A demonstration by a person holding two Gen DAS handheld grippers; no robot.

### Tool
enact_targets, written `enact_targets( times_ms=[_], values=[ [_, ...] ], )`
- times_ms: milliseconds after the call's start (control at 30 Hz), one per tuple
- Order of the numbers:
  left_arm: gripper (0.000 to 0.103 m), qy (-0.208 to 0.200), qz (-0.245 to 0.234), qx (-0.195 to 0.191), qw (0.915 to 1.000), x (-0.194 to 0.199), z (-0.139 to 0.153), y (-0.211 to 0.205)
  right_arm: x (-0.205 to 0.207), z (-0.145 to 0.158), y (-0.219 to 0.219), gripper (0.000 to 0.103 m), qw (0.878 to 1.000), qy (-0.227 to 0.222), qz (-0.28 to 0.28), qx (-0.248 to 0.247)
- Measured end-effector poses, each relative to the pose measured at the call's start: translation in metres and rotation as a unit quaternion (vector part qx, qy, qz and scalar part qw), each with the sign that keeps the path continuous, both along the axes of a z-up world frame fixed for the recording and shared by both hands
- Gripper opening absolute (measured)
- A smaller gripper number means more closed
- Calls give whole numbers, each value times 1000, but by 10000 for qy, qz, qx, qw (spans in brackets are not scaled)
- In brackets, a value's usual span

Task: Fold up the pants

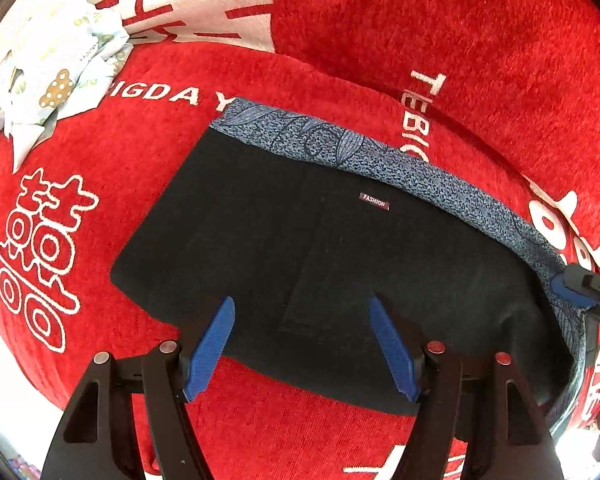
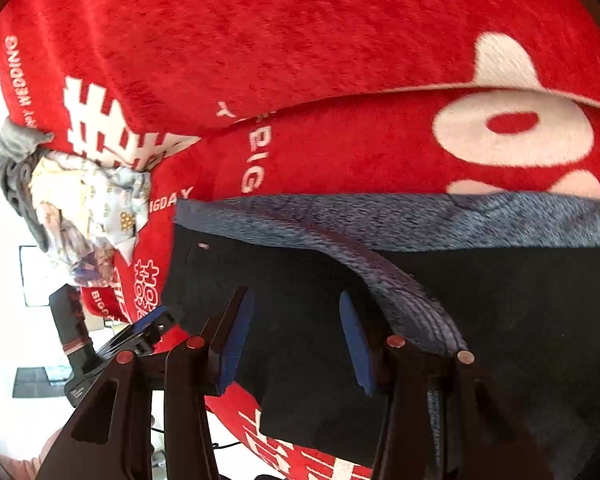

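Red blanket (image 1: 440, 20), black pants (image 1: 300, 248) folded flat, left gripper (image 1: 302, 320) jaws apart above

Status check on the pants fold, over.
Left hand-held gripper open above the black pants. Right hand-held gripper open at their edge. Crumpled pale cloth lies clear.

Open red blanket (image 1: 460, 40) stretches beyond the far edge of the black pants (image 1: 320, 248), with nothing lying on it there. At the far left, a heap of pale printed cloth (image 1: 52, 76) takes up that corner, just clear of the pants' corner. The left gripper (image 1: 302, 344) hangs with jaws apart over the pants' near edge, bare red pile below it. The right gripper (image 2: 296, 336) stands at the pants' right end, where a raised blue patterned waistband (image 2: 400, 292) crosses beside its right finger.
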State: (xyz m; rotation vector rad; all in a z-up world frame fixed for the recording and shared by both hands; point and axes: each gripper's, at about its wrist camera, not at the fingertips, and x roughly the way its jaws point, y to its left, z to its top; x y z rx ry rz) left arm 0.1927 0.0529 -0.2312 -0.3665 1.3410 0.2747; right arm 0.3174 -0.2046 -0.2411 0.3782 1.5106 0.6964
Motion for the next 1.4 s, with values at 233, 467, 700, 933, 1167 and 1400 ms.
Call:
enact_targets(
  times_ms=[233, 467, 700, 933, 1167, 1400],
  values=[
    [72, 19, -35, -16, 10000, 3, -3, -5, 2, 38, 38, 51, 9905, -957, 942, -280],
    [72, 23, -5, -39, 10000, -1, -3, -4, 18, 21, 60, 51, 9668, -1413, 1690, -1292],
    [72, 47, -28, -39, 10000, -4, -5, -5, 18, -7, 42, 9, 9666, -1062, 1691, -1607],
    [72, 56, -65, -41, 10000, -2, -7, -8, 25, -8, 40, 4, 9666, -1135, 1585, -1662],
    [72, 76, -96, -53, 9999, 1, -8, -13, 40, -20, 47, 4, 9691, -1033, 1377, -1769],
    [72, 75, -106, -68, 9999, 1, -8, -15, 42, -23, 47, 4, 9702, -985, 1381, -1727]
  ],
)
